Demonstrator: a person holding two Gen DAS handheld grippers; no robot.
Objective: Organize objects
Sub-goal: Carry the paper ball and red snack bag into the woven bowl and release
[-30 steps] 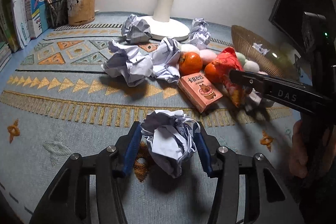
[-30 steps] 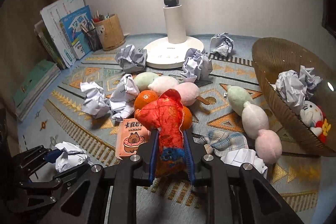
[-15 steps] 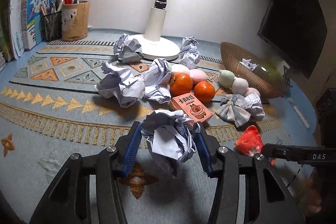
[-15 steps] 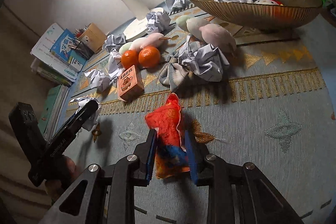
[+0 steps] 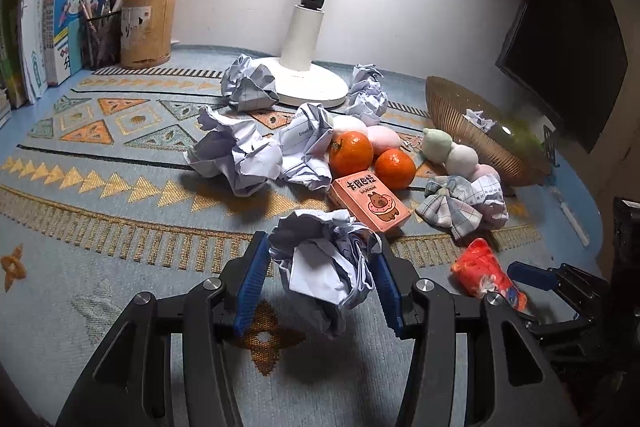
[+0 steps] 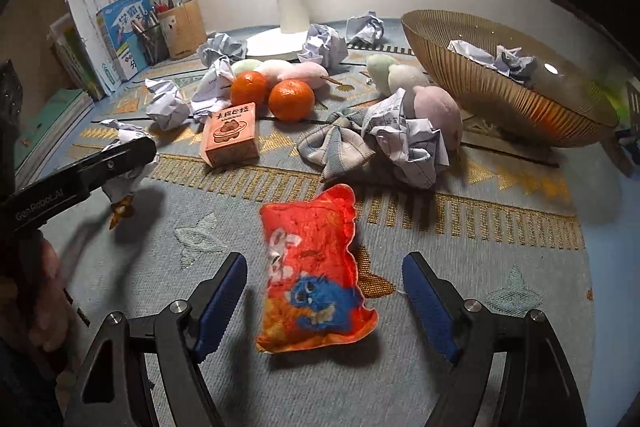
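My left gripper (image 5: 320, 283) is shut on a crumpled paper ball (image 5: 326, 267) and holds it above the patterned mat. My right gripper (image 6: 326, 299) is open, and a red snack-shaped plush pillow (image 6: 314, 275) lies flat on the mat between its fingers. The pillow also shows in the left wrist view (image 5: 486, 277), with the right gripper (image 5: 536, 277) beside it. The left gripper (image 6: 112, 163) with its paper ball shows at the left of the right wrist view.
On the mat lie two oranges (image 5: 352, 153), a pink card box (image 5: 370, 201), several paper balls (image 5: 236, 155), a checked cloth bow (image 5: 456, 205) and plush dango (image 5: 452, 153). A ribbed bowl (image 6: 492, 87) holds paper balls at the right. A lamp base (image 5: 308, 87), pen holders (image 5: 146, 29) and books stand behind.
My right gripper has opened and let the red pillow down onto the mat, near the front. My left gripper has kept its hold on the paper ball.
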